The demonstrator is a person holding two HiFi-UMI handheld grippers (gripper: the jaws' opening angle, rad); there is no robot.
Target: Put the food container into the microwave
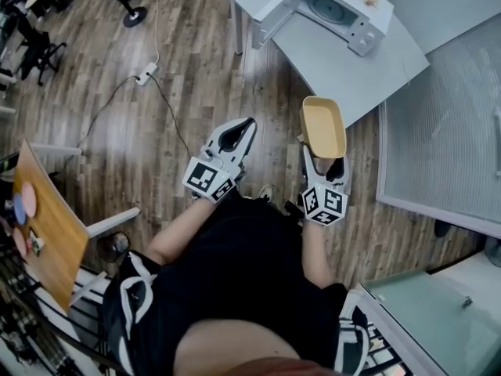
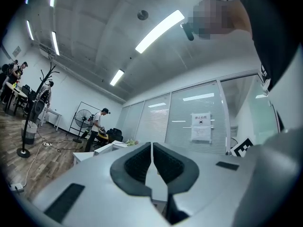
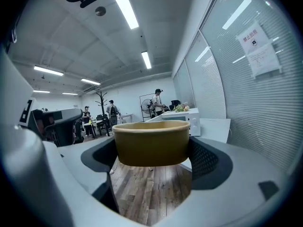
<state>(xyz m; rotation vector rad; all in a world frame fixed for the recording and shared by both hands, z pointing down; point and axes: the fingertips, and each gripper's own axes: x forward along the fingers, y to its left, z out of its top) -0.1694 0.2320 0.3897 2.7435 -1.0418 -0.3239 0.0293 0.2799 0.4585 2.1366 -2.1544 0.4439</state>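
light: bright, even | source: ceiling strip lights (image 2: pixel 158 30) | edges: fisheye-bent, dark corners | blur: slight

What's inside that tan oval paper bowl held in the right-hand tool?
Nothing: the head view shows the tan oval paper bowl with a bare, smooth floor. The right gripper clamps its near end; in the right gripper view, the bowl's wall hides the inside.
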